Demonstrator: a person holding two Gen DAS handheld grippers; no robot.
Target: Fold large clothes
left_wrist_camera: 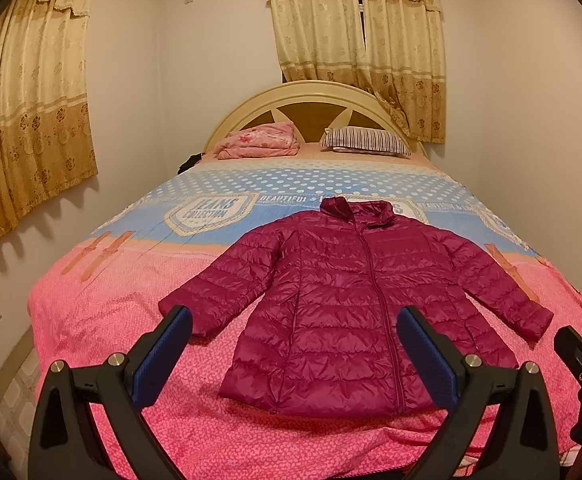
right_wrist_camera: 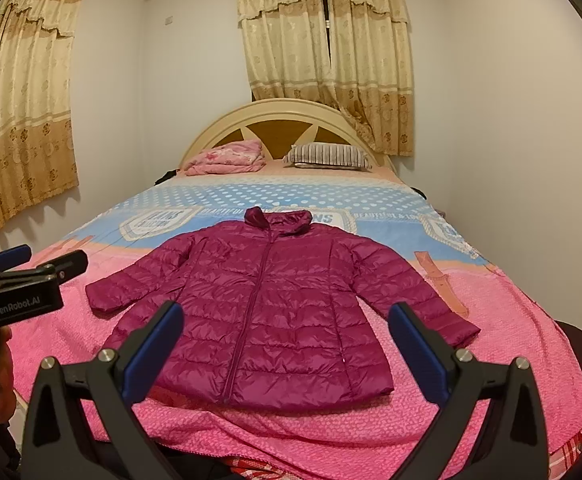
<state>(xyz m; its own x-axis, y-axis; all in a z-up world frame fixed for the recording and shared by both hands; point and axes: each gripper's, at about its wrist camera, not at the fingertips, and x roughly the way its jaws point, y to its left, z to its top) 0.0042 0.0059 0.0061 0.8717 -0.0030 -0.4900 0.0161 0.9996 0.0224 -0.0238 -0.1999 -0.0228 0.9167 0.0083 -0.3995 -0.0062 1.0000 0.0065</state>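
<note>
Magenta quilted jacket (left_wrist_camera: 343, 304) spread flat, front up and zipped, on the pink end of the bed (left_wrist_camera: 103, 320), hem toward the foot edge, collar toward the blue dotted band of the bedspread. Both sleeves stretched out and angled down toward the side edges, cuffs lying on the bedspread.

Left gripper (left_wrist_camera: 295, 332) above the foot edge, tilted downward, blue-padded fingers (left_wrist_camera: 163, 356) spread wide with nothing between them, clear of the jacket. Right gripper (right_wrist_camera: 287, 330) likewise over the foot edge, fingers (right_wrist_camera: 153, 350) fully apart, empty, not touching the fabric. Left gripper also visible at the left border of the right wrist view.

Folded pink blanket (left_wrist_camera: 259, 142) and striped pillow (left_wrist_camera: 365, 142) side by side at the head edge, against the arched headboard (left_wrist_camera: 311, 92). Gold curtains (left_wrist_camera: 359, 40) behind the headboard and on the left wall.
</note>
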